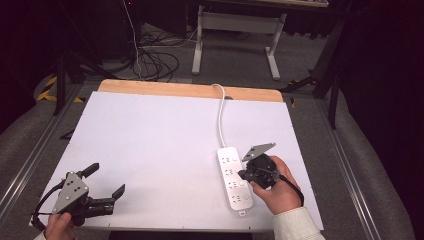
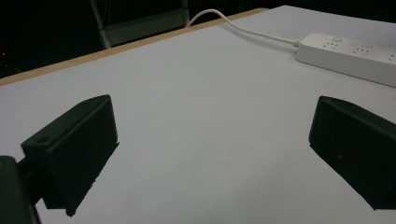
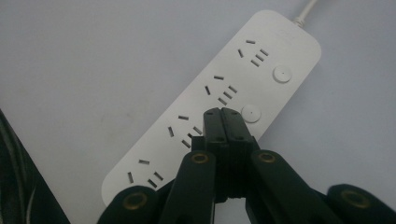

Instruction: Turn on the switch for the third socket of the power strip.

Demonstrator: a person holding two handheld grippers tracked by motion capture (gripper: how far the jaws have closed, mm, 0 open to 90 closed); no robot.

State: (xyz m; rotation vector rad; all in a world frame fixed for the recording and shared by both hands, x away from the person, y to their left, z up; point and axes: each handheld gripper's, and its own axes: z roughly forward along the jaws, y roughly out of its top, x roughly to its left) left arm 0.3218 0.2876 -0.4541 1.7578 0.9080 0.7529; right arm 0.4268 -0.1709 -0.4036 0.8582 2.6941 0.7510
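Two grippers are seen over a white table [image 1: 150, 145], and they are taken here from left to right. At the near left corner the left gripper [image 1: 107, 181] is held low above the bare surface with its jaws spread wide and nothing between them; it is judged to be parked there, well apart from the work, so that the other hand is left room. Right of the middle, a white power strip [image 1: 234, 182] lies flat on the table, its cable [image 1: 220, 112] running off toward the far edge. Over the strip the right gripper [image 3: 222, 114] is held with its jaws clenched together on nothing, the joined tips set just beside a round switch button [image 3: 251, 113]; pressed shut like this, the tips are probably meant to serve as one blunt point for pushing that button.
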